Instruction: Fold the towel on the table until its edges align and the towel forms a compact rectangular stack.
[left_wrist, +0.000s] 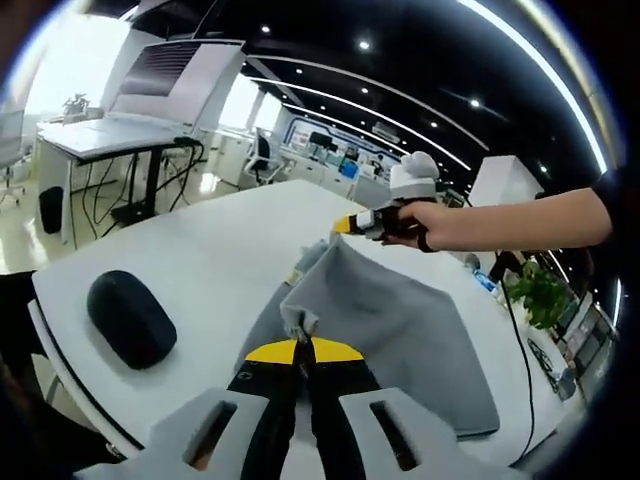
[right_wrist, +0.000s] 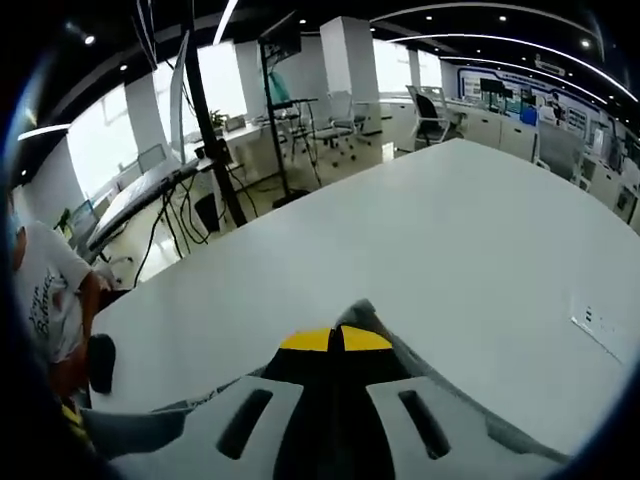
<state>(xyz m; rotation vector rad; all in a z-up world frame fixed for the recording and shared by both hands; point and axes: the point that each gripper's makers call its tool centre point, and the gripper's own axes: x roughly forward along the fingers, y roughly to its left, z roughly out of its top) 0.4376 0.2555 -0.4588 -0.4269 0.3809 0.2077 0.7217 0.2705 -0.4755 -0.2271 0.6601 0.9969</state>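
Note:
A grey towel (left_wrist: 400, 320) lies on the white table (left_wrist: 210, 260), lifted at two corners so it tents up. My left gripper (left_wrist: 302, 344) is shut on the near corner of the towel. In the left gripper view my right gripper (left_wrist: 345, 224), held by a person's hand, pinches the far corner and holds it raised. In the right gripper view my right gripper (right_wrist: 336, 338) is shut, with grey towel (right_wrist: 400, 355) showing just past its yellow tips.
A dark oval object (left_wrist: 130, 318) rests on the table at the left near the front edge. A green plant (left_wrist: 545, 290) stands off the table's right side. A person (right_wrist: 45, 290) sits at the left. Desks and chairs (right_wrist: 330, 110) stand beyond the table.

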